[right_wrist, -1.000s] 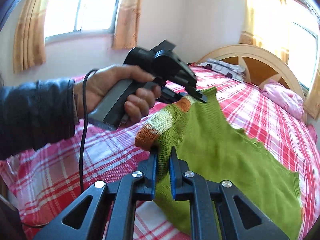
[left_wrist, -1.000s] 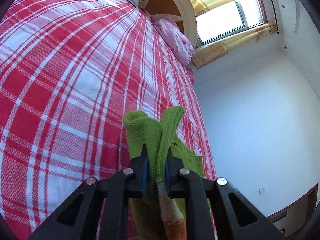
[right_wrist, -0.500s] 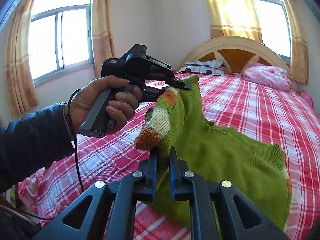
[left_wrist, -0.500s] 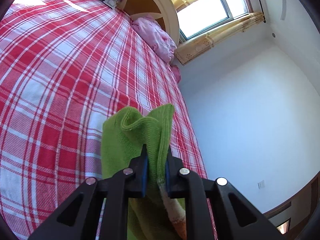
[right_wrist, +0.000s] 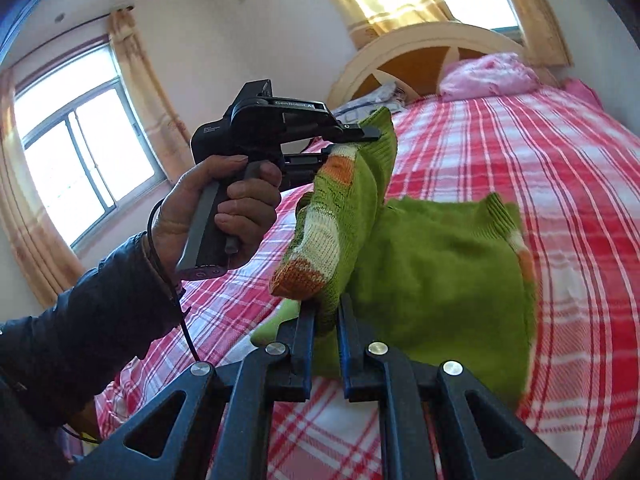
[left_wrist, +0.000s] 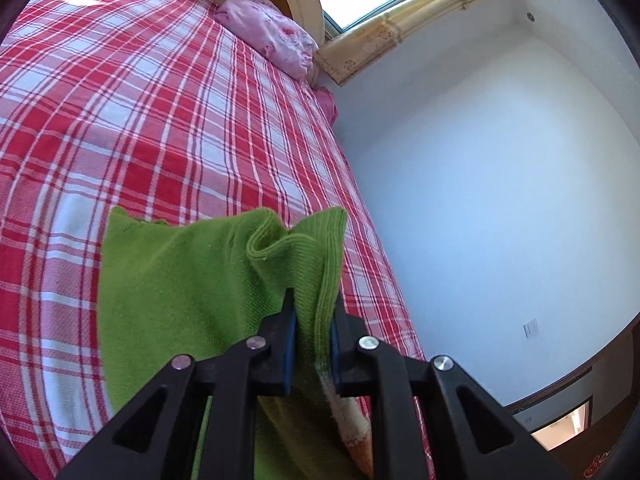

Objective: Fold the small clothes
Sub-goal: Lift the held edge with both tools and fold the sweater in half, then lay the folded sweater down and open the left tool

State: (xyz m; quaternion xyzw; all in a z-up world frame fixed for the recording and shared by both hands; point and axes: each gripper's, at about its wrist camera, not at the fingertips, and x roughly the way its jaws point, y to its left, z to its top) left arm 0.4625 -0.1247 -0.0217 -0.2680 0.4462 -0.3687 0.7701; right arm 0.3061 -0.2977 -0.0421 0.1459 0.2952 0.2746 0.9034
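Note:
A small green knitted sweater [right_wrist: 432, 272] with orange and white stripes hangs above the red plaid bed. Its lower part drapes onto the bedspread. My right gripper [right_wrist: 325, 312] is shut on a bunched striped edge of it. In the right wrist view a hand holds the left gripper [right_wrist: 360, 136], which is shut on another green edge higher up. From the left wrist view, my left gripper [left_wrist: 312, 308] pinches a ribbed green edge of the sweater [left_wrist: 180, 292], and a striped sleeve end hangs below its fingers.
The bed [left_wrist: 140, 120] wears a red and white plaid sheet. A pink pillow [left_wrist: 272, 36] lies by the cream headboard [right_wrist: 420, 44]. Curtained windows [right_wrist: 84, 152] stand behind the bed and to its side, and a white wall [left_wrist: 500, 200] runs along its edge.
Both grippers have swung sideways over the bed with the sweater held between them. The sweater's body has spread and come to rest lower on the sheet. The right gripper has rolled.

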